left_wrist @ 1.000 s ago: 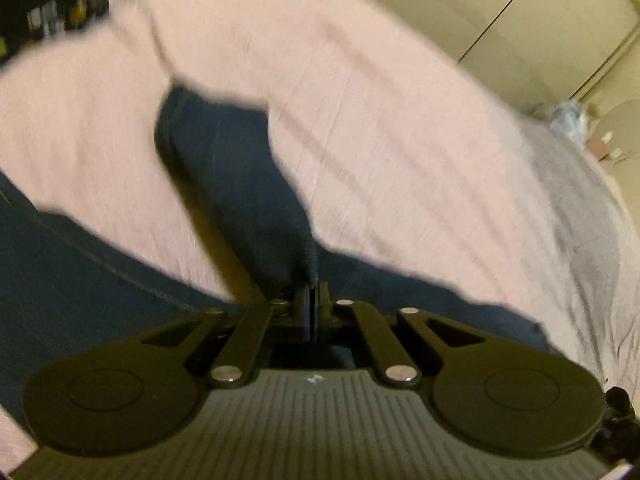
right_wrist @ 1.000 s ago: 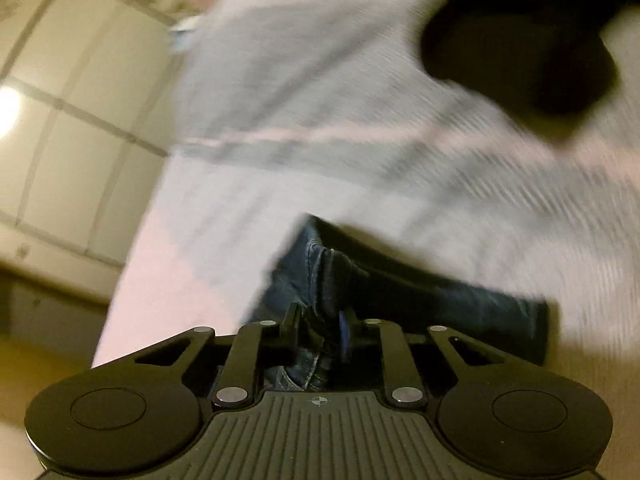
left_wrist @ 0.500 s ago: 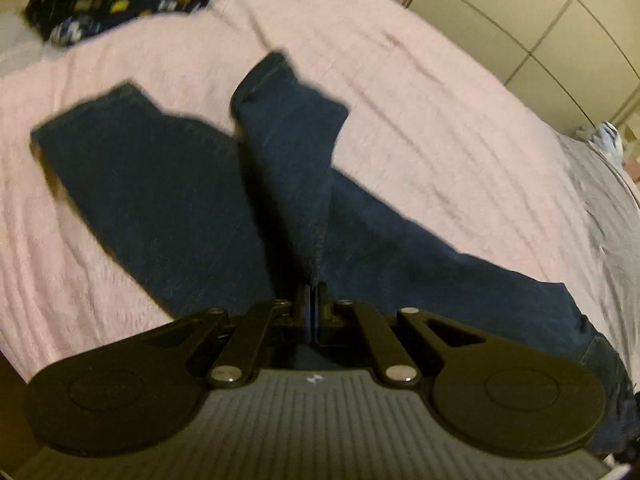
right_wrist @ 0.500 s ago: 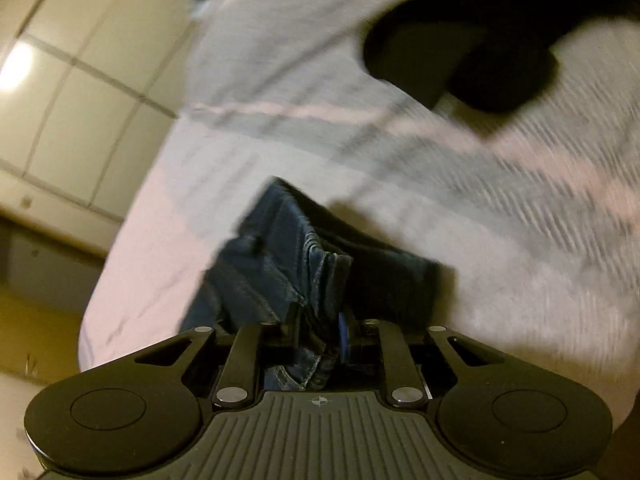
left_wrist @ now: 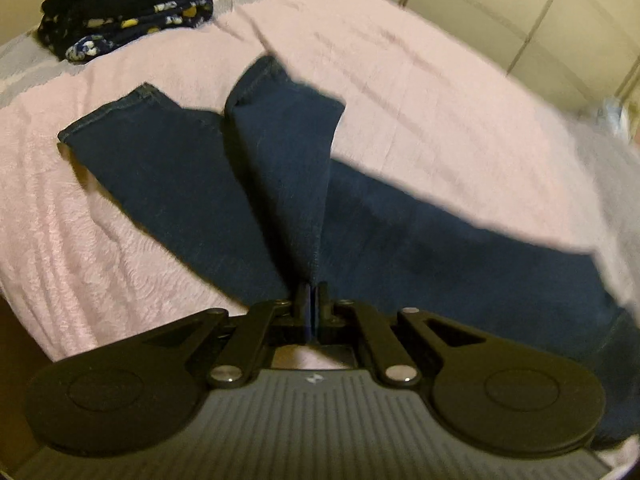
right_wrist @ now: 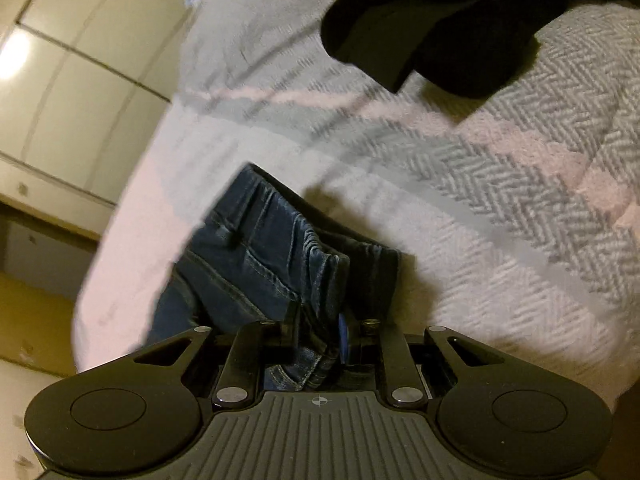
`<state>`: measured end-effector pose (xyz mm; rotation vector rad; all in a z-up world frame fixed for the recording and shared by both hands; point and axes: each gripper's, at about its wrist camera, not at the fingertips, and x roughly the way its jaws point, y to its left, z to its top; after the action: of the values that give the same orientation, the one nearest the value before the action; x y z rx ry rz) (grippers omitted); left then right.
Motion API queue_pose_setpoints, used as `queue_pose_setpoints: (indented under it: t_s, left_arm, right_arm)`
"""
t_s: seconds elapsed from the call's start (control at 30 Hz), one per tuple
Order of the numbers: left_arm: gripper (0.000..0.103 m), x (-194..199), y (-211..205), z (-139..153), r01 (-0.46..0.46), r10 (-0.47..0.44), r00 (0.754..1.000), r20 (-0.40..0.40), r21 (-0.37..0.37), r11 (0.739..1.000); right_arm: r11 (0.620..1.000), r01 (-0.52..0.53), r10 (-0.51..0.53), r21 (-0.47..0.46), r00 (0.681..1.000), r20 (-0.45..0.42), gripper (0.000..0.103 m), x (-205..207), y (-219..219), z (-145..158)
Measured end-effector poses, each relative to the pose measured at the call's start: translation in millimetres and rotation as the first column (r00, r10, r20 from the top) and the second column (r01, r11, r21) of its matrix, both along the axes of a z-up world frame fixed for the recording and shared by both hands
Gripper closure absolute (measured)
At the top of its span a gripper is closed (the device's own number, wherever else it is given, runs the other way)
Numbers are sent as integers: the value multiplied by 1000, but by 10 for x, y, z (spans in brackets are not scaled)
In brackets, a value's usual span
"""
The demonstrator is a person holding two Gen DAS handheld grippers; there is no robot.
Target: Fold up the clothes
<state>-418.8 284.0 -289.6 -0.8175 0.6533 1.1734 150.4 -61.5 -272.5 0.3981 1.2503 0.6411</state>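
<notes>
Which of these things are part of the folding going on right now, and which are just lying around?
In use:
- jeans, one leg lifted
- left gripper, shut on a leg seam
- right gripper, shut on the waistband
- pink blanket under the jeans

Lying about:
- pile of dark clothes at the blanket's far corner
- cupboard doors in the background

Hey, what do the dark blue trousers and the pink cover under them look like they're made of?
The jeans look like dark denim: matte indigo cloth with contrast stitching along the hems, and paler worn seams at the waistband. The pink bedspread looks like a soft woven cotton or chenille with raised ribbed rows, and a grey herringbone weave in another part; the exact fibre cannot be told.
</notes>
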Motion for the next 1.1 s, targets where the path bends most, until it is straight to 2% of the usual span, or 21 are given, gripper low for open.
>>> queue_pose_setpoints:
  t_s: [0.1, 0.13, 0.17, 0.2, 0.27, 0.33, 0.37, 0.43, 0.5, 0.57, 0.73, 0.83, 0.97, 1.03, 1.1]
  left_arm:
    - [98, 17, -49, 11, 25, -24, 998, -57, 10, 1000]
    - [97, 13, -63, 37, 31, -30, 997, -70, 17, 999]
    - [94, 9, -76, 63, 38, -36, 996, -84, 24, 999]
    - [93, 4, -89, 88, 45, -42, 994, -98, 31, 998]
    - [93, -4, -115, 140, 60, -54, 990, -127, 44, 997]
    - [93, -13, -142, 192, 75, -65, 986, -155, 57, 996]
    - [93, -29, -146, 216, 77, -66, 984, -165, 61, 995]
    - [93, -193, -64, 240, 31, -25, 990, -142, 44, 999]
    - [93, -351, 56, 254, -9, 14, 992, -123, 40, 999]
    - [93, -484, 204, 261, -26, 30, 992, -122, 41, 999]
    - [93, -762, 691, 167, 3, 4, 989, -151, 45, 999]
    - [92, -960, 1040, -37, 24, -21, 982, -187, 18, 1000]
    - [95, -1335, 1488, -63, -8, 14, 974, -228, 29, 1000]
    - [95, -1546, 1650, 33, -26, 35, 974, -223, 43, 999]
    - [95, -1763, 1762, 182, -40, 50, 978, -201, 55, 998]
  right_arm:
    - [998, 3, -3, -62, 1000, -9, 80, 9, 47, -3]
    - [993, -4, 6, -115, 1000, 12, 70, -11, 108, 86]
    - [984, -11, 22, -180, 998, 58, 63, -58, 176, 213]
    - [971, -10, 47, -241, 988, 147, 61, -143, 250, 375]
    - [930, 1, 130, -367, 935, 331, 58, -356, 425, 616]
    - [882, 18, 234, -471, 851, 471, 58, -576, 620, 805]
    - [895, -31, 268, -445, 835, 480, 58, -657, 694, 839]
    - [919, -169, 322, -355, 843, 431, 58, -805, 931, 828]
    - [920, -299, 380, -255, 840, 388, 58, -955, 1169, 816]
    - [891, -378, 451, -253, 807, 380, 58, -1189, 1507, 748]
    - [806, -520, 592, -284, 697, 404, 58, -1945, 2344, 620]
    - [766, -580, 642, -277, 667, 377, 58, -2376, 2856, 474]
    - [732, -637, 680, -241, 668, 301, 58, -2858, 3390, 257]
    - [728, -665, 684, -168, 687, 244, 58, -3047, 3592, 186]
    - [737, -673, 673, -60, 725, 147, 58, -3209, 3767, 85]
